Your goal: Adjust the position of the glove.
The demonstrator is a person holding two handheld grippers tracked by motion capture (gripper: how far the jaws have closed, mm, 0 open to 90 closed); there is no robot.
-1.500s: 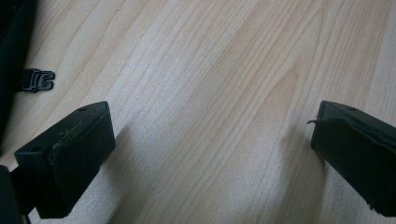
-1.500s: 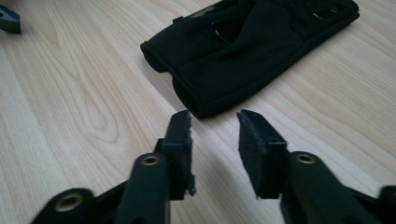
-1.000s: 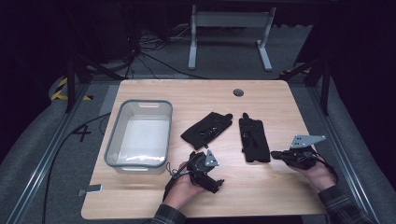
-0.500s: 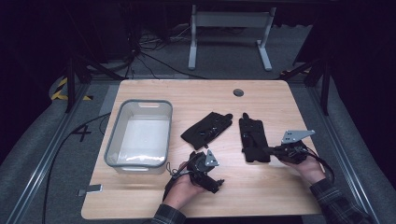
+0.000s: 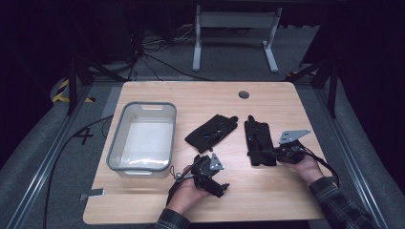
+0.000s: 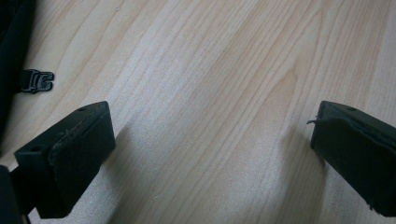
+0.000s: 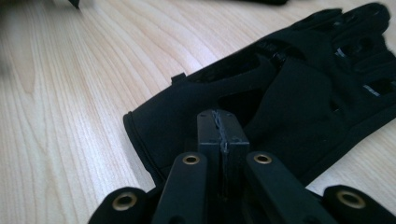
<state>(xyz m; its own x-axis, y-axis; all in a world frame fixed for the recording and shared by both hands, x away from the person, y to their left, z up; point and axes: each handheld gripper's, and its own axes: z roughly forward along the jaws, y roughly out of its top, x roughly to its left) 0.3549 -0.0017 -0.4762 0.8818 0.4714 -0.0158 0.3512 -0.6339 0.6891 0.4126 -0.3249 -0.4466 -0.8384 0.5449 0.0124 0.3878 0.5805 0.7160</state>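
Note:
Two black gloves lie at the table's middle: one [image 5: 212, 131] slanted, the other [image 5: 258, 140] to its right, lying lengthways. My right gripper [image 5: 268, 152] is shut, its tips at the cuff end of the right-hand glove. In the right gripper view the joined jaws [image 7: 222, 128] hover over that glove [image 7: 299, 93] near its cuff, with no fabric seen between them. My left gripper [image 5: 218, 185] rests low near the front edge, below the slanted glove. It is open over bare wood [image 6: 210, 154], with a small black buckle [image 6: 35, 80] off to one side.
A clear plastic bin [image 5: 117, 138] stands at the left of the wooden table [image 5: 191, 100]. A round cable hole [image 5: 244, 94] sits near the far edge. Beyond the table are a metal stand's legs and cables on the floor.
My right gripper has moved left, from beside the right-hand glove onto its cuff end. The left gripper and both gloves have stayed put.

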